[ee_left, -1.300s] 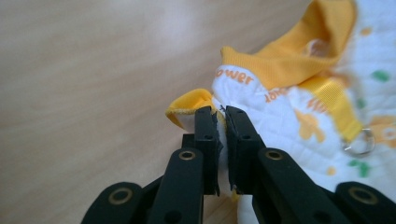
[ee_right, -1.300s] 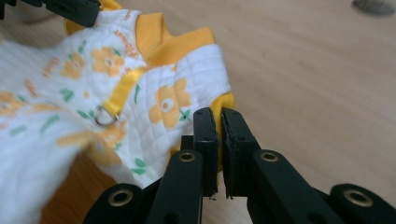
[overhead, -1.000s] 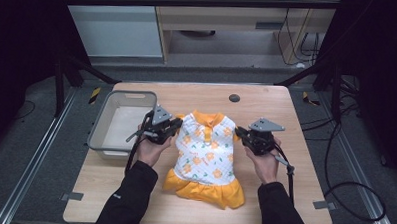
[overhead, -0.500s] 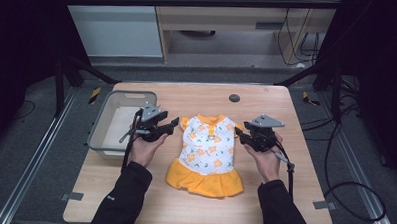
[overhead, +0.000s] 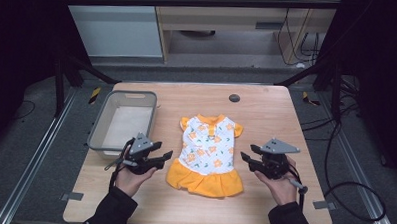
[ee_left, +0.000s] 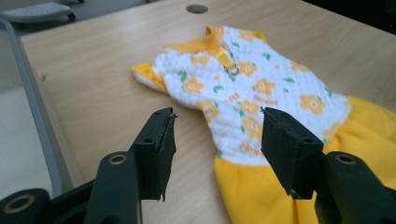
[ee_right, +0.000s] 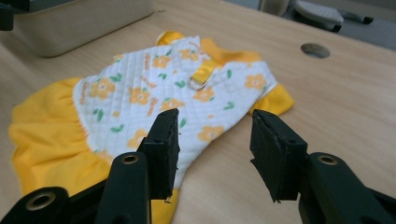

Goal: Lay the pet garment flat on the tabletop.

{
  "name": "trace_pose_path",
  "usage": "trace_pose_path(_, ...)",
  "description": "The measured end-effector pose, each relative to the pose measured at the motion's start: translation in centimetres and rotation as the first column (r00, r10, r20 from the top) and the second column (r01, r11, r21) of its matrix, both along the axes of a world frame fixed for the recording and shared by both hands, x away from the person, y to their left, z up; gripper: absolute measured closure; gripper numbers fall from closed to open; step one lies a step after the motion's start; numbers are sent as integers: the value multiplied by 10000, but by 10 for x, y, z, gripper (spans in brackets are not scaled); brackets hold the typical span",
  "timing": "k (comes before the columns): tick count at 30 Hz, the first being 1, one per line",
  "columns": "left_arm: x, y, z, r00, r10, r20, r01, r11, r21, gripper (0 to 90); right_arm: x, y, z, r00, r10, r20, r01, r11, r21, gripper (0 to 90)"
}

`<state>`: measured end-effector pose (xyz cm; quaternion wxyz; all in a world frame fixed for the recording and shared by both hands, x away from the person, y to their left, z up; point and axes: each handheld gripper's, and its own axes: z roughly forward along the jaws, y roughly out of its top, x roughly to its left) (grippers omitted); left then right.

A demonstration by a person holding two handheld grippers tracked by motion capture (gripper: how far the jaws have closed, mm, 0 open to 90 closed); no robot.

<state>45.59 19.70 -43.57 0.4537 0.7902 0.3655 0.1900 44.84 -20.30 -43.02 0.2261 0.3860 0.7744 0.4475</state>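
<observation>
Garment under work is a small quilted dress (overhead: 208,153), white with orange flowers and an orange frilled skirt, lying flat and spread near the middle of the tabletop (overhead: 266,109), collar toward the far edge and skirt toward the person. It appears laid out on purpose, sleeves out to either side, so that its edges can be reached from both flanks. A grey bin (overhead: 122,120) stands to its left, close but not touching, and looks like the likely destination. The left tongs (overhead: 161,156) sit just beside the skirt's left edge at the waist; their jaws have just been opening, stand well apart and grip nothing. The right tongs (overhead: 246,159) sit just beside the skirt's right edge, jaws likewise just opened, moderately apart, with nothing pressed between them. Both pairs point inward at the dress, clear of the cloth.
</observation>
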Motion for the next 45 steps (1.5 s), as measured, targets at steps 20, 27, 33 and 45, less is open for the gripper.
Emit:
trace_pose_path(20,-17,-9,-56,9907,-237,-1336,345,9963,791,574,-34,19,-64,9749,690,-2117,-811,9955,-486,632)
trace_pose_path(27,-15,-16,-63,9841,-264,-1756,501,9900,1319,797,-33,20,-68,9686,615,-2409,-816,9939,-746,799)
trace_pose_path(33,-23,-19,-57,9817,-408,-1861,698,9859,1522,866,-32,21,-61,9634,713,-2584,-941,9926,-768,859)
trace_pose_path(45,-52,-17,-51,9838,-775,-1619,953,9899,1053,656,-40,-2,-55,9719,513,-2297,-718,9941,-817,802)
